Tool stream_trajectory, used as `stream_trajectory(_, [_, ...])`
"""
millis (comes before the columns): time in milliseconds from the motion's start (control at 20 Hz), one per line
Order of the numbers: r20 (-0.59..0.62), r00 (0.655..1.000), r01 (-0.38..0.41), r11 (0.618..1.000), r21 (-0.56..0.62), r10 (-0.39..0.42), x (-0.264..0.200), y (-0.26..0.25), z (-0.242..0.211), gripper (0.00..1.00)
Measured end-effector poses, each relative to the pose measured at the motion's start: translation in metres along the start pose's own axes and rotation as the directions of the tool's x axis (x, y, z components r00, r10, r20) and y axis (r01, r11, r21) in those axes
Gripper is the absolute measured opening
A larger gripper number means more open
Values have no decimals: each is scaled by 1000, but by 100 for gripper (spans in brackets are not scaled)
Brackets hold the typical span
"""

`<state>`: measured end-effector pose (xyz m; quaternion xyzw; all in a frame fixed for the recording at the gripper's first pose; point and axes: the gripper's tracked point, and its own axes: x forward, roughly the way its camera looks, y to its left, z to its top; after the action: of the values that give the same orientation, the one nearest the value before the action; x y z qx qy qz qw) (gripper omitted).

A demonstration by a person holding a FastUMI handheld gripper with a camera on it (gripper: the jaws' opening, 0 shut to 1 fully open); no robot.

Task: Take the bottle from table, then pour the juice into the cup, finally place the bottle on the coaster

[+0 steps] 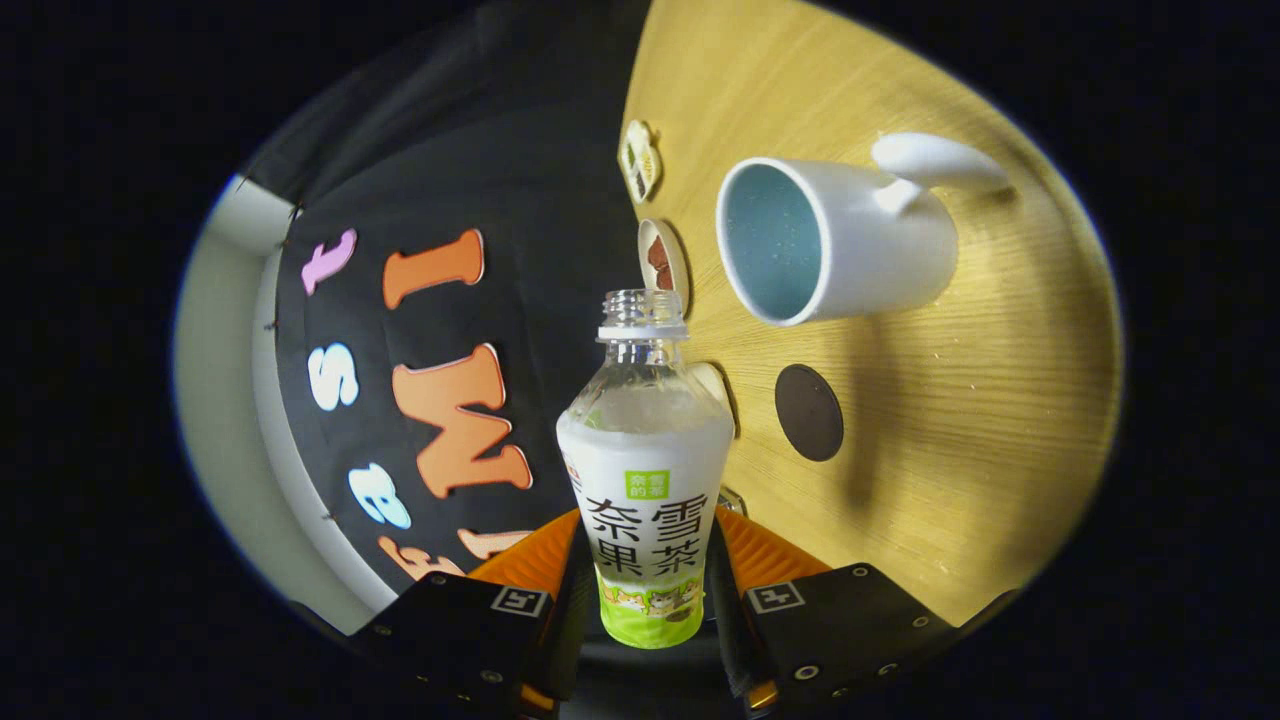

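Plastic bottle [646, 480] clamped between claw [646, 590] fingers

One bottle [645, 470], clamped between the gripper's [645, 590] two fingers; one cup [835, 240] at one o'clock; four coasters: [808, 412], [663, 263], [640, 160], [712, 385].

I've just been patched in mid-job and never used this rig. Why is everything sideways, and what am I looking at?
This is a camera riding on a hand-held gripper, looking forward along its two fingers. They press on both sides of an uncapped bottle, so the bottle is held between them. The gripper is rolled over to pour, which is why the wooden table looks tipped on its side. Just beyond the bottle's mouth stands a white cup, blue inside, its opening facing the camera. Nearer the fingers a dark round coaster lies flat on the table. A few small decorated discs sit by the table's edge.
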<state>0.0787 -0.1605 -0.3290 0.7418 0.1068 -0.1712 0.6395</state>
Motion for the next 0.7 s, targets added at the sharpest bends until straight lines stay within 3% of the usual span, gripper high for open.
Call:
stream_trajectory(100, [-16, 1000, 2, 987, -162, -5, 7, -4, -10, 57])
stream_trajectory(200, [-34, 999, 15, 943, -334, -28, 8, -13, -18, 57])
stream_trajectory(400, [5, 998, -55, 841, -538, 69, 8, 6, -18, 57])
stream_trajectory(600, [40, 991, -56, 674, -737, 125, 16, 12, -21, 57])
stream_trajectory(650, [45, 991, -41, 608, -793, 124, 21, 10, -22, 57])
stream_trajectory(700, [59, 991, -12, 513, -858, 122, 23, 8, -21, 57])
